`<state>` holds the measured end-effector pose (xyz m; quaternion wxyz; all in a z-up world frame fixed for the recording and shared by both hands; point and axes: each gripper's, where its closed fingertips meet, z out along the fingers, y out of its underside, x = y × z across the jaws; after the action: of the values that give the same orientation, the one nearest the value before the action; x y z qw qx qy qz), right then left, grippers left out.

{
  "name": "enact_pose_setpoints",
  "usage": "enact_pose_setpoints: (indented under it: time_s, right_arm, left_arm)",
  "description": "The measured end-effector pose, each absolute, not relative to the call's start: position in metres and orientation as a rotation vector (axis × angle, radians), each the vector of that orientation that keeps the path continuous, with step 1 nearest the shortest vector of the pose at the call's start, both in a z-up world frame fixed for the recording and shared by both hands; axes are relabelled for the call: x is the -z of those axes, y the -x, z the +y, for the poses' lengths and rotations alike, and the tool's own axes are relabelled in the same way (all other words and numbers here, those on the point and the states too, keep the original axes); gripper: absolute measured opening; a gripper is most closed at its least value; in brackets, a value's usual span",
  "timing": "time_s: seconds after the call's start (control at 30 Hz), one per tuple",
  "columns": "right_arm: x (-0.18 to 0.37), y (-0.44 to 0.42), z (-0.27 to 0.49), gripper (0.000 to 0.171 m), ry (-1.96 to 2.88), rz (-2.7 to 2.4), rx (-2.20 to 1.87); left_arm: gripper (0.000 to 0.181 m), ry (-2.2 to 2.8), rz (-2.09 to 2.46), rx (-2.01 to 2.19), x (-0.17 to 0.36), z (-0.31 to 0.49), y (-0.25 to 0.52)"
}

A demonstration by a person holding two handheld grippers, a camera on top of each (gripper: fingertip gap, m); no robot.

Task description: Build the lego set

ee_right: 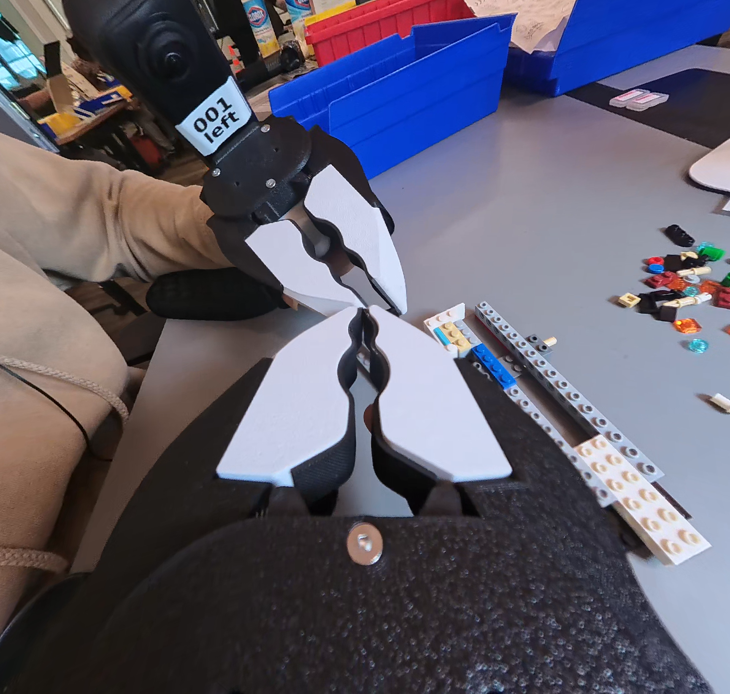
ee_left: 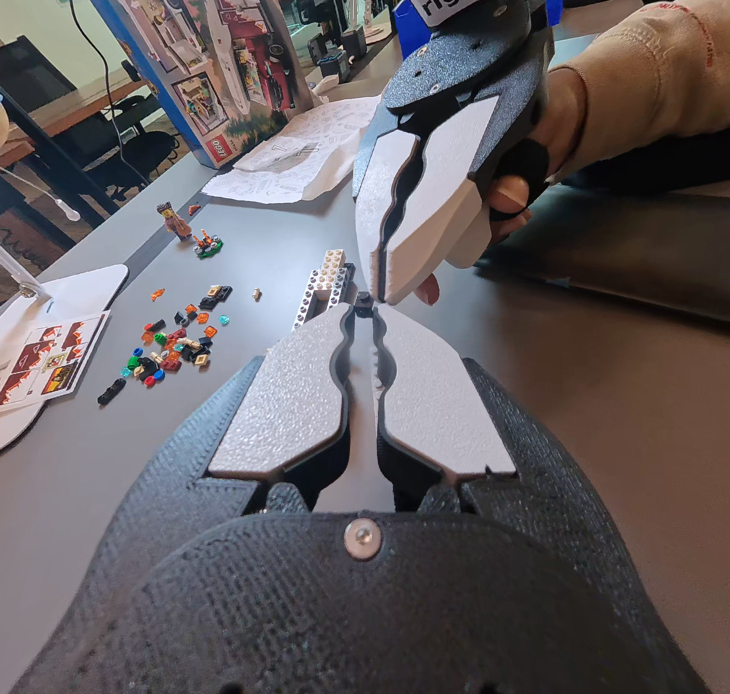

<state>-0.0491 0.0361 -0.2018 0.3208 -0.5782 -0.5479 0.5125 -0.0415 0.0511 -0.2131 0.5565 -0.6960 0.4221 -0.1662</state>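
Fingertips of left hand-held gripper [ee_left: 364, 311] pinch a small black piece [ee_left: 362, 300]; right hand-held gripper [ee_right: 364, 313] closed, tip touching it, above counter [ee_left: 276, 232].

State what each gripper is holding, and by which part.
The left gripper pinches a small black piece by its sides. The right gripper looks shut, tip-to-tip with it; nothing visible inside.

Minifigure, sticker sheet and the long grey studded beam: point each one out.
Minifigure [ee_left: 174, 222]: left wrist view, on its torso.
Sticker sheet [ee_left: 43, 363]: left wrist view, on the middle of the printed sheet.
Long grey studded beam [ee_right: 553, 374]: right wrist view, on its studded top, about midway along.
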Motion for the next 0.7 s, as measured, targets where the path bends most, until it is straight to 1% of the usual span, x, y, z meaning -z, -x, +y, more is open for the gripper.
enact_pose_setpoints:
  time_s: [0.1, 0.23, 0.3, 0.7]
  right_arm:
    - [0.1978, 0.0478, 0.0387, 0.0, 1.5, -1.43, -1.346]
    - [0.1923, 0.0469, 0.0425, 0.014, 1.501, -1.402, -1.347]
    - [0.1926, 0.0467, 0.044, 0.016, 1.498, -1.399, -1.323]
    - [0.2004, 0.0477, 0.0431, 0.016, 1.489, -1.443, -1.247]
  left_arm:
    - [0.009, 1.642, 0.997, 0.377, 0.2126, 0.0521, 0.0432]
    - [0.009, 1.637, 1.006, 0.345, 0.2127, 0.0534, 0.0453]
    - [0.009, 1.634, 1.014, 0.337, 0.213, 0.0528, 0.0444]
    - [0.009, 1.593, 1.054, 0.284, 0.2138, 0.0517, 0.0421]
